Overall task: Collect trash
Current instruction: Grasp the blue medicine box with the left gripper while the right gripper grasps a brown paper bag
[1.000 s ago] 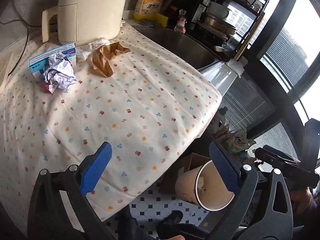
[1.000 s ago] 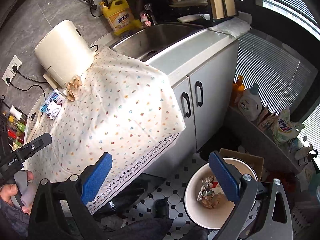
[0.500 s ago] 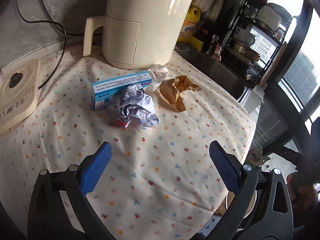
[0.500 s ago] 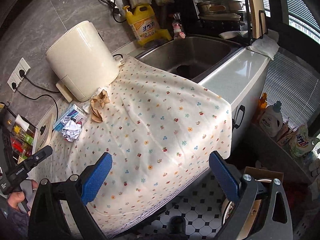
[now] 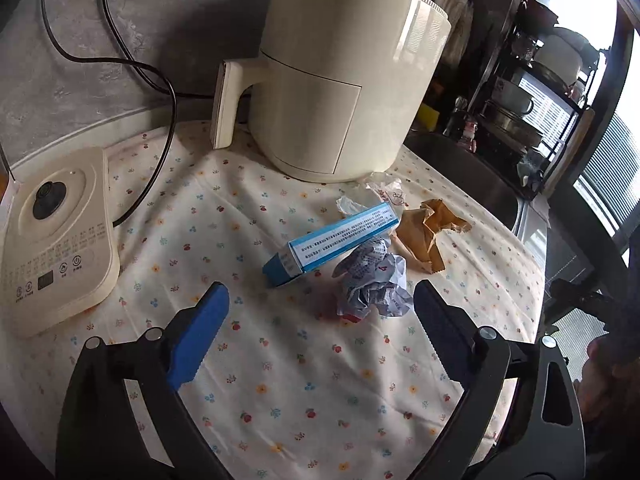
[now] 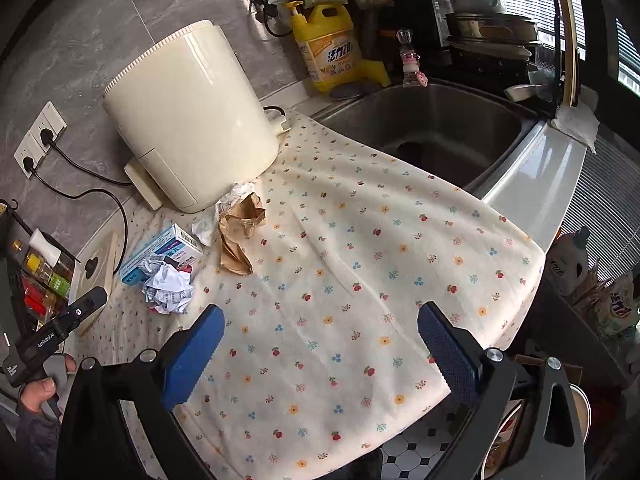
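Both wrist views have swung away from the floor bin and back over the flowered cloth (image 5: 304, 364), so the trash pile by the fryer (image 5: 344, 76) is now front and centre where a second ago it sat far off at the edge. That reads as a drop-off finished and a fresh pick starting.

The left gripper (image 5: 316, 324) hangs over the cloth with nothing between its blue pads; its jaws are wide but just starting to close. The paper ball (image 5: 372, 280) lies just ahead of the gripper, slightly toward its right pad, in front of the fryer. The blue box (image 5: 332, 244) touches the ball on the fryer side. The brown wrapper (image 5: 424, 236) lies just beside both, toward the sink, and a scrap of white plastic (image 5: 384, 190) sits against the fryer's base.

The right gripper (image 6: 320, 348) is spread wide and empty, over bare cloth well apart from the pile, nearer the sink (image 6: 432, 128). The bin shows only as a sliver at the bottom right of its view.

The ball is probably the next target: closest, loose and easy to squeeze. The jaws need to come further forward before they close, or they will pinch cloth.
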`<act>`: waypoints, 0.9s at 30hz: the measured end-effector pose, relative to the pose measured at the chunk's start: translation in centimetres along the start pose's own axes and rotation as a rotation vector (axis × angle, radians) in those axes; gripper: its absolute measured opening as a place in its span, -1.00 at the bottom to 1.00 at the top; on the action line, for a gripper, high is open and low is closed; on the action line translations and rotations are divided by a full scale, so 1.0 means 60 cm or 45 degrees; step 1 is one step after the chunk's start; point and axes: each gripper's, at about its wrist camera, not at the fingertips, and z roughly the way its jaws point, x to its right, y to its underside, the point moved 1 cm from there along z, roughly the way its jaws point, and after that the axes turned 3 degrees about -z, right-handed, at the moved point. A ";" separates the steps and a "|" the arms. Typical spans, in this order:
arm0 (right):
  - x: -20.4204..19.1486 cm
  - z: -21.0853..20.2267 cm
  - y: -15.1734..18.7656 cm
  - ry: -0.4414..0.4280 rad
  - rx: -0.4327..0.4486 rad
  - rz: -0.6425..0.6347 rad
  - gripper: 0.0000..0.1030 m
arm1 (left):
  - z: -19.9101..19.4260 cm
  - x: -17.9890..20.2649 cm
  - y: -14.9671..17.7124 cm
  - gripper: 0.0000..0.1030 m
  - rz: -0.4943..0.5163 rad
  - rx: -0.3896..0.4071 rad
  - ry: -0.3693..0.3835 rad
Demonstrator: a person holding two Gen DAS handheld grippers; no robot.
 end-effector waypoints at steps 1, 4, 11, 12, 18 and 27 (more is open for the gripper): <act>-0.007 0.006 -0.004 -0.002 -0.005 -0.003 0.84 | 0.006 -0.004 -0.004 0.71 0.006 -0.005 0.003; -0.029 0.025 -0.015 -0.005 -0.014 -0.024 0.84 | 0.026 -0.014 -0.015 0.59 0.037 -0.014 0.008; -0.074 0.075 -0.040 -0.005 -0.047 -0.054 0.84 | 0.091 -0.037 -0.026 0.34 0.115 -0.104 -0.016; -0.081 0.082 -0.042 -0.007 -0.053 -0.063 0.84 | 0.098 -0.040 -0.026 0.33 0.123 -0.113 -0.014; -0.117 0.120 -0.050 -0.021 -0.090 -0.111 0.84 | 0.118 -0.045 -0.036 0.33 0.173 -0.102 0.035; -0.140 0.182 -0.056 -0.051 -0.160 -0.115 0.67 | 0.131 -0.033 -0.041 -0.48 0.186 -0.101 0.114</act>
